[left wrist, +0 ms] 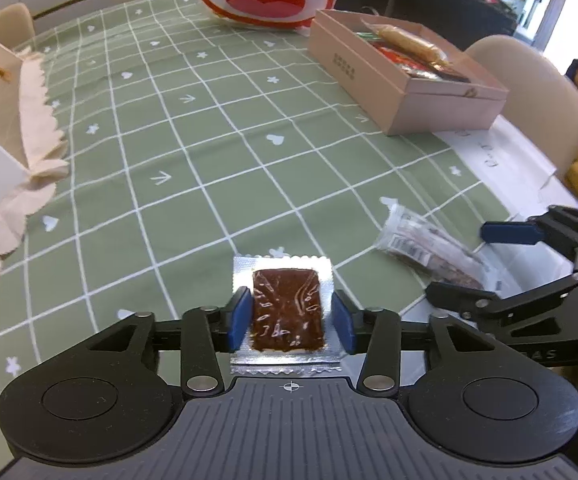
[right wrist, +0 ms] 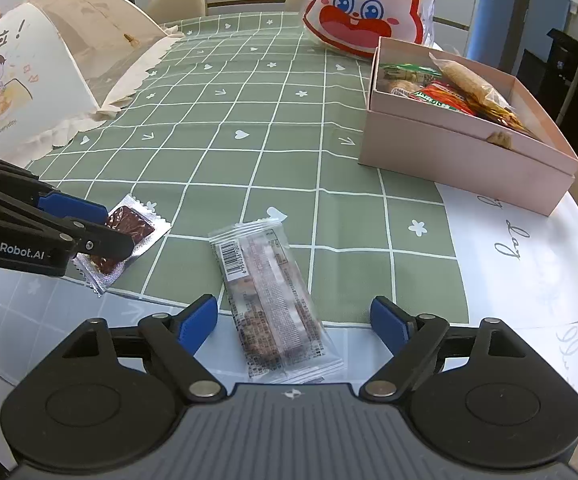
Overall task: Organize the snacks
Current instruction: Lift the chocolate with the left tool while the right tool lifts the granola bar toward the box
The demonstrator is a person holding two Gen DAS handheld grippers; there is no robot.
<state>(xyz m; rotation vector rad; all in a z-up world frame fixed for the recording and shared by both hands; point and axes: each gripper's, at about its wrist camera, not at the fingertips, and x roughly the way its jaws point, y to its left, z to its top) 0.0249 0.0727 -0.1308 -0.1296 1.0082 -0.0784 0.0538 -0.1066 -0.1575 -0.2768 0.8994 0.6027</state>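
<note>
— On the bench's [right wrist: 273, 148] near edge, what is each hand-held gripper doing?

— The left hand-held gripper [left wrist: 289, 318] has its blue pads on either side of a foil packet [left wrist: 287, 308] with a brown window; the pads [left wrist: 237, 318] sit at the packet's edges, but whether they are actually pressing it cannot be told. The packet lies flat on the green checked cloth [left wrist: 217, 128]. From the right wrist view, the same packet [right wrist: 129, 236] shows under the left hand-held gripper's fingers.

— And the right?

— The right hand-held gripper [right wrist: 293, 324] is spread wide, its fingers flanking a clear wrapped bar [right wrist: 273, 300] that lies between them, touched by neither. The bar rests at the cloth's edge, partly on a white sheet.

— Where are the other snacks?

— In a pink box [right wrist: 449, 152] further along on the right, packets piled inside. Behind it stands a rabbit-face bag [right wrist: 365, 8]. A white cover [right wrist: 41, 80] with a frilled hem sits on the left.
</note>
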